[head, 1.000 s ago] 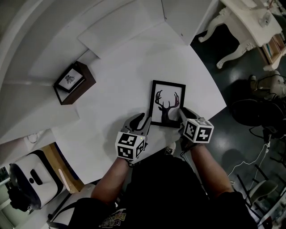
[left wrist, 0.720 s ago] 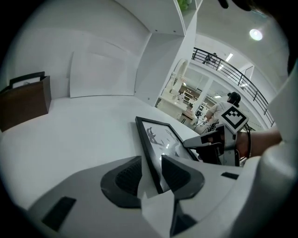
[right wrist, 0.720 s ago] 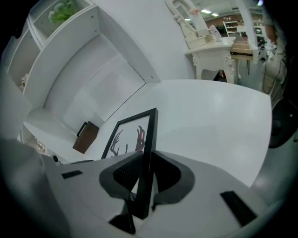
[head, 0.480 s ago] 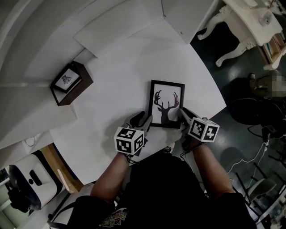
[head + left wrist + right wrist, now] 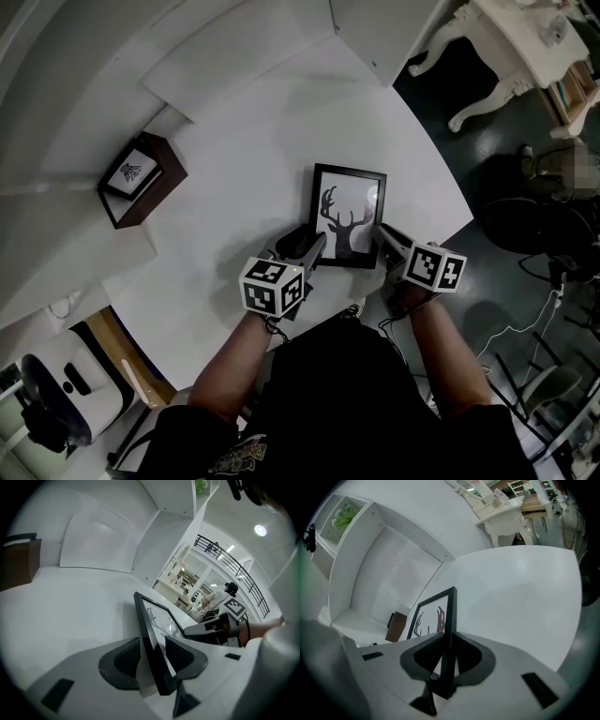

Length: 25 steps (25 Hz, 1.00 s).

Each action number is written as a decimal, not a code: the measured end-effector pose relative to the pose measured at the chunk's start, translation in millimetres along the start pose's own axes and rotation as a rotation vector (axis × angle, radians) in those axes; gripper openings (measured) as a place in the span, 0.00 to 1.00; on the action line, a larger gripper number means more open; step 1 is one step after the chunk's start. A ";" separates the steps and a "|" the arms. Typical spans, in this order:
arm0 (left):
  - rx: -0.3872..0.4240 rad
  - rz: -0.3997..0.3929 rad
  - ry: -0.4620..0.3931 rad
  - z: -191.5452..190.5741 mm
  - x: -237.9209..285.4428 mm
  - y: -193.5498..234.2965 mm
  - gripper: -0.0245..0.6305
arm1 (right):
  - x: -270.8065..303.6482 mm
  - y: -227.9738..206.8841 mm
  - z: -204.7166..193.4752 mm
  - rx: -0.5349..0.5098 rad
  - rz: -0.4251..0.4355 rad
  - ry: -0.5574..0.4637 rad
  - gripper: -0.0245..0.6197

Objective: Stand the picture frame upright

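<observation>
A black picture frame (image 5: 348,216) with a deer silhouette rests on the white table (image 5: 234,150), its near edge at both grippers. In the left gripper view the frame (image 5: 159,623) leans between the jaws. My left gripper (image 5: 305,251) is at its lower left corner; the jaws have just been opening and now stand wide, with a gap between the left pad (image 5: 124,660) and the frame. My right gripper (image 5: 384,239) is shut on the frame's lower right edge, having tightened slightly. Seen from the right gripper (image 5: 446,656), both pads press the frame (image 5: 433,613).
A brown box (image 5: 141,178) with a small picture on it stands at the back left of the table, and white shelf panels rise behind it. The table's edge (image 5: 450,202) runs close to the frame's right. An ornate white table (image 5: 525,47) stands on the dark floor beyond.
My left gripper has moved in to the frame's lower left corner and its jaws have spread. The right gripper has rolled a little while keeping its hold.
</observation>
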<state>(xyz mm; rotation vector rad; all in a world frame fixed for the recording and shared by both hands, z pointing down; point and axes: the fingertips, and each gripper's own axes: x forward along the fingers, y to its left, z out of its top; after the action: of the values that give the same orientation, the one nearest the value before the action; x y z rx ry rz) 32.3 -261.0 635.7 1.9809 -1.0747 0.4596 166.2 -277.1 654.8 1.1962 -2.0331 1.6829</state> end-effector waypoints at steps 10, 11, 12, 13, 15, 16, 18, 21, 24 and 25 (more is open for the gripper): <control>-0.169 -0.116 -0.047 18.5 8.7 -7.9 0.30 | -3.0 -0.3 2.0 0.007 0.021 0.000 0.14; -0.224 -0.139 -0.050 19.0 8.4 -7.2 0.29 | -3.3 -0.3 1.9 0.007 0.023 -0.001 0.14; -0.281 -0.160 -0.051 18.6 8.1 -6.0 0.28 | -3.4 -0.2 1.7 0.007 0.023 -0.003 0.14; -0.338 -0.178 -0.048 17.4 8.1 -4.4 0.28 | -3.3 0.2 1.5 0.007 0.024 -0.005 0.14; -0.460 -0.216 -0.039 13.8 9.3 -3.1 0.28 | -3.0 1.9 1.1 -0.007 0.028 -0.007 0.14; -0.521 -0.243 -0.031 11.6 10.7 -5.3 0.28 | -2.6 3.3 0.3 -0.026 0.029 -0.003 0.14; -0.592 -0.287 -0.010 6.6 13.9 -12.8 0.28 | -1.6 4.5 -2.8 -0.076 0.025 0.012 0.14; -0.564 -0.292 -0.001 4.8 16.7 -16.1 0.21 | -0.1 5.4 -3.0 -0.097 0.022 0.013 0.14; -0.546 -0.304 0.005 5.0 17.4 -16.5 0.14 | -0.2 7.3 -2.1 -0.084 0.026 0.008 0.14; -0.545 -0.311 0.004 5.7 17.4 -16.9 0.13 | -0.4 6.6 -2.2 -0.086 0.023 0.010 0.14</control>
<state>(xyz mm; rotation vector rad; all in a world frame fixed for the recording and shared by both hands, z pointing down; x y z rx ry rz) 55.7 -269.5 635.2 1.6120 -0.7638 -0.0038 161.1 -275.0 650.6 1.1391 -2.0982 1.5905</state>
